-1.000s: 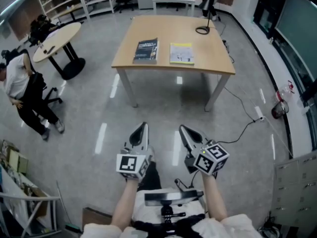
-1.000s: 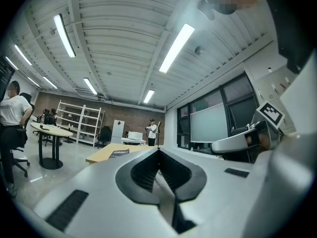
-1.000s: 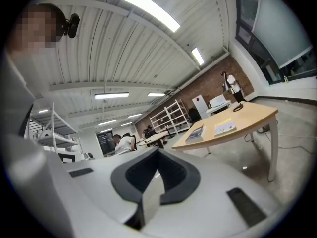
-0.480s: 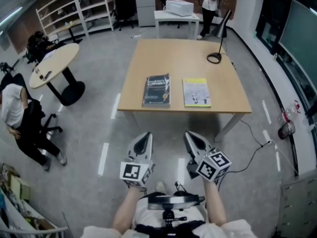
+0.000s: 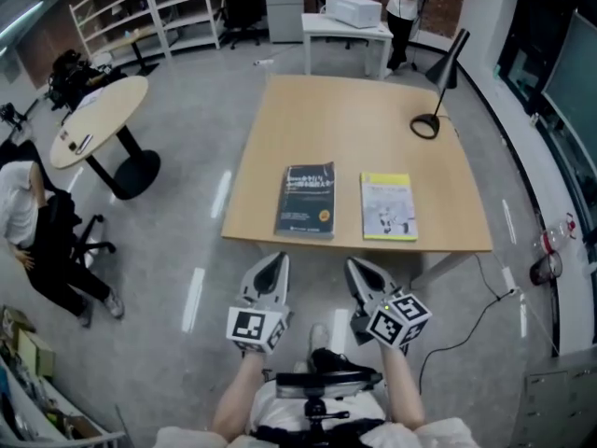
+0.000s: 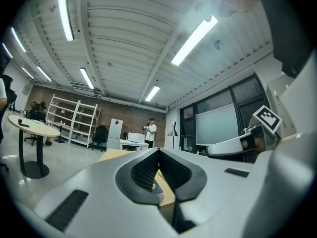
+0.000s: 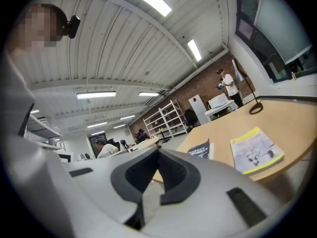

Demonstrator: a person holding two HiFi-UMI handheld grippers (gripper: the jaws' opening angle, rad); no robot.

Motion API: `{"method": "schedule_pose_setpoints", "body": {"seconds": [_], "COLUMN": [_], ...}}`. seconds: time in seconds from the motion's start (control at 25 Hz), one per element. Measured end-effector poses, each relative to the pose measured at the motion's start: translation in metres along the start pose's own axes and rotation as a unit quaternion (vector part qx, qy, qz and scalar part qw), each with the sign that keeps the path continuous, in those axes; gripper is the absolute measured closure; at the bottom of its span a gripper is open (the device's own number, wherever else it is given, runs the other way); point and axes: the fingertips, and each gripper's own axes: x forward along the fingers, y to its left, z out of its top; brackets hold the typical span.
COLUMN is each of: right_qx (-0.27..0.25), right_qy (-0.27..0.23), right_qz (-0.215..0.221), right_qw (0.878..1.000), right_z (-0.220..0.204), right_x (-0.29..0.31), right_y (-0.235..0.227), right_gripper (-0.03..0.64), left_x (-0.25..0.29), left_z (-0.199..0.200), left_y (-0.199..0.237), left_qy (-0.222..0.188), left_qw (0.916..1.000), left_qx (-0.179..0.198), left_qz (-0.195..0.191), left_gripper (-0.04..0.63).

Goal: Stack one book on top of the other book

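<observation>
Where grey floor [image 5: 177,222] gleams, a table [image 5: 364,124] bears books [image 5: 307,201] [image 5: 388,206].

A dark book [image 5: 307,201] and a yellow-edged white book [image 5: 388,206] lie on a tan table [image 5: 354,124].

My left claw [image 6: 159,151] pointed level, jaws pressed together, nothing between them. Beyond its tips lay a wooden table [image 6: 116,154] with a dark book [image 6: 156,185]. A round table [image 6: 34,129] stood far left, my right claw [image 6: 213,149] alongside right.
</observation>
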Motion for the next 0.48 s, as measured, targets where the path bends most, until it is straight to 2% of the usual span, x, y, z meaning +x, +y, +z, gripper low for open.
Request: {"method": "schedule_pose_setpoints", "body": {"seconds": [0.28, 0.48], "right_qx": [-0.003, 0.013], "right_qy": [0.017, 0.052], "right_qz": [0.013, 0.001], "right_qw": [1.000, 0.999], "right_z": [0.016, -0.003], "right_x": [0.067, 0.105], "right_y": [-0.057, -0.094], "right_gripper": [0.614, 0.613], "left_x": [0.074, 0.111], "left_z": [-0.013, -0.048], "left_y": [0.032, 0.062], "left_qy": [0.001, 0.059], "left_qw": [0.9998, 0.9979], "left_qx": [-0.013, -0.002], "left_qz": [0.013, 0.027], "left_gripper": [0.588, 0.588]}}
